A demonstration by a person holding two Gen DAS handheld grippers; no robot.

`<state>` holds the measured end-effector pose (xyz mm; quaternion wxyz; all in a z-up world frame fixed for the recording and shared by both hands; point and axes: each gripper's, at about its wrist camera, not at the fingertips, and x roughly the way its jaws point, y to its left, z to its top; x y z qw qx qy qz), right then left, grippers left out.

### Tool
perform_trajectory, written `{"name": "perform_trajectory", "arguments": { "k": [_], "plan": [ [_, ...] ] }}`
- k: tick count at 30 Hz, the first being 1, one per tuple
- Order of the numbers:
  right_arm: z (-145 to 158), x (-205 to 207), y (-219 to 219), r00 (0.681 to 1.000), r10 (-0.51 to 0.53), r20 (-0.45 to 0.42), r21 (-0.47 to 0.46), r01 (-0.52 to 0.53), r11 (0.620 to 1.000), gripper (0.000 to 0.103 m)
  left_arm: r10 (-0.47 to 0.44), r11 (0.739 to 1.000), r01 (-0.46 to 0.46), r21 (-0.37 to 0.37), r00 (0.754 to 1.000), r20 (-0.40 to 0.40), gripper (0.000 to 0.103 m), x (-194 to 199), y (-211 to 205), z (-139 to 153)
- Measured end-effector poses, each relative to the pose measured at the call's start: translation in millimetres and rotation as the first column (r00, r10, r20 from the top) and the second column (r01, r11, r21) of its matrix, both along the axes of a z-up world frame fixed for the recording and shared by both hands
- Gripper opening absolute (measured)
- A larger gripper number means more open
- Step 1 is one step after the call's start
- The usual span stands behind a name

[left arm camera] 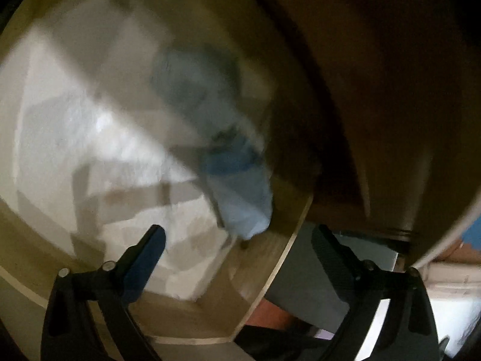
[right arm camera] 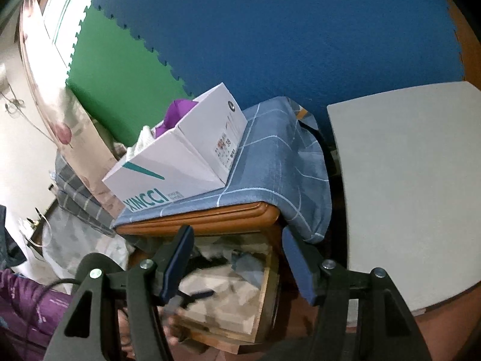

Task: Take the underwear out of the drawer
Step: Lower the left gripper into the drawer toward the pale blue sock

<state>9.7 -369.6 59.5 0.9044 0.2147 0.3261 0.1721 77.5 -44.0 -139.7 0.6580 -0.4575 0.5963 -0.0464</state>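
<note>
Downward into the drawer [left arm camera: 270,258], left gripper [left arm camera: 237,240], fingers apart, near blue underwear [left arm camera: 243,204].

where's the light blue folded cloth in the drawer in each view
Left wrist view: the light blue folded cloth lies right of centre, in the drawer's far right corner, ahead of the open left gripper.
Right wrist view: it shows low at centre, inside the pulled-out drawer.
Shared landmark: the open wooden drawer.
</note>
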Motion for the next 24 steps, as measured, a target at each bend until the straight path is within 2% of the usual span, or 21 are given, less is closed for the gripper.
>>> {"name": "perform_trajectory", "arguments": {
  "k": [1,4,12,17,24],
  "plan": [
    [-0.4,-0.5,-2.4,1.0,0.002,0.002,0.015,-0.002,1.0,0.063,0.015,1.0,-0.015,-0.001,1.0,-0.017,0.088,-1.5,-4.5,-5.3],
    [-1.9,-1.7,-8.8,1.0,0.008,0.004,0.05,-0.008,0.999,0.063,0.046,0.999,-0.046,0.028,0.999,-0.002,0.087,5.7,-11.8,-12.0],
    [-5.0,-4.7,-19.5,1.0,0.017,0.007,0.099,-0.018,0.995,0.063,0.182,0.983,-0.183,-0.021,0.983,-0.011,0.078,23.0,-23.6,-44.9],
    [-6.1,-8.0,-26.9,1.0,0.004,0.011,0.129,-0.005,0.992,0.063,0.245,0.969,-0.246,-0.018,0.969,-0.038,0.07,31.5,-27.9,-56.0],
    [-9.7,-8.2,-36.8,1.0,-0.012,0.001,0.182,0.012,0.983,0.063,0.274,0.958,-0.27,0.091,0.962,-0.023,0.072,21.5,-39.4,-53.2]
  ]
}}
